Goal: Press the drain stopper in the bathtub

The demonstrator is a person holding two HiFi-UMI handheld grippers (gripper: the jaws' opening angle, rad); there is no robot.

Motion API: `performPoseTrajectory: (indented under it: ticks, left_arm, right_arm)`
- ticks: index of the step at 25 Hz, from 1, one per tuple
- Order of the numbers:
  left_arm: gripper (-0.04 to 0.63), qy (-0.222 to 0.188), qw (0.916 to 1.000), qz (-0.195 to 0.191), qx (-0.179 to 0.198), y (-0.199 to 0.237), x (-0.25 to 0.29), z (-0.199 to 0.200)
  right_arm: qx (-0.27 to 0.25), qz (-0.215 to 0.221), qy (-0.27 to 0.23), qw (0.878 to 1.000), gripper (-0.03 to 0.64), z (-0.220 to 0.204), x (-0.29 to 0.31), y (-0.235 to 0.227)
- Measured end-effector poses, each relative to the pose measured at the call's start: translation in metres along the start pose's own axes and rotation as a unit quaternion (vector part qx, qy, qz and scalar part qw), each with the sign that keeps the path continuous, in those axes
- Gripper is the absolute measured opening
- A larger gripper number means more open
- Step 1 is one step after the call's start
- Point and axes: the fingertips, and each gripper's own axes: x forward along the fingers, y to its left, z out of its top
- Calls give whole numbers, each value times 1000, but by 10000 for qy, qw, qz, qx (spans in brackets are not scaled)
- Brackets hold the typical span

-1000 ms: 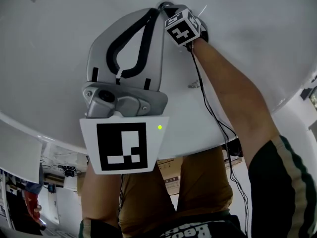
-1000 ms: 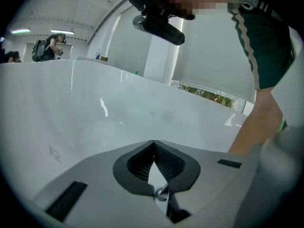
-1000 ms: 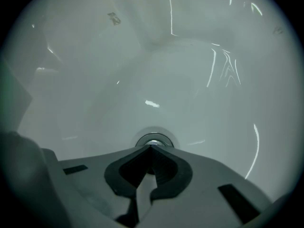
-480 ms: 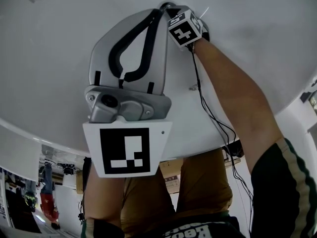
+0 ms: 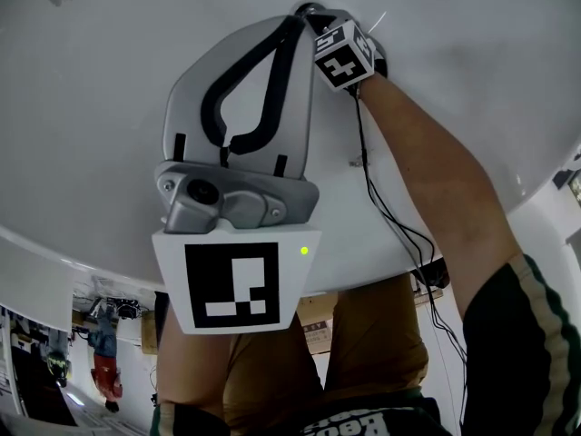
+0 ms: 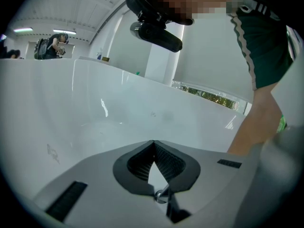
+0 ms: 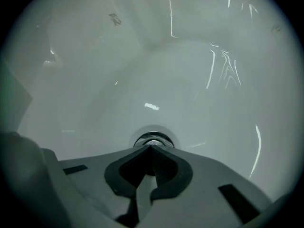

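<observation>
The chrome drain stopper [image 7: 153,139] sits at the bottom of the white bathtub [image 7: 213,99]. In the right gripper view, my right gripper [image 7: 151,147] is shut, and its joined tips rest on or just over the stopper's near edge; I cannot tell whether they touch. The head view shows only its marker cube [image 5: 343,54] at the end of the outstretched right arm. A little of the stopper [image 5: 305,9] shows beside it. My left gripper [image 5: 297,20] hangs close under the head camera, shut on nothing. In its own view, the left gripper [image 6: 153,142] faces the tub's wall [image 6: 118,113].
A black cable [image 5: 390,216] runs from the right gripper back along the arm. The tub's rim [image 5: 54,243] curves across below the left gripper, with the person's tan trousers [image 5: 363,334] behind it. A person [image 6: 56,44] stands far off in the room.
The left gripper and the right gripper's cube have drifted slightly to the right in the head view. Both grippers stay shut.
</observation>
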Motion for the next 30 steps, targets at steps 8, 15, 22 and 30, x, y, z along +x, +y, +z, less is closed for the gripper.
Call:
performPoseTrajectory:
  ticks: [8, 15, 22, 30]
  left_arm:
    - [9, 1, 10000, 8, 13, 0, 0, 0]
    - [8, -22, 10000, 86, -31, 3, -1, 0]
    - [8, -73, 9996, 258, 55, 6, -2, 4]
    - [9, -32, 9997, 226, 123, 7, -3, 4]
  right_arm:
    - [-87, -57, -43, 9999, 11, 0, -1, -1]
    - [-175, -35, -20, 9998, 11, -3, -1, 1]
    - [104, -132, -129, 9998, 11, -4, -4, -1]
    - [-10, 95, -400, 9992, 11, 2, -15, 2]
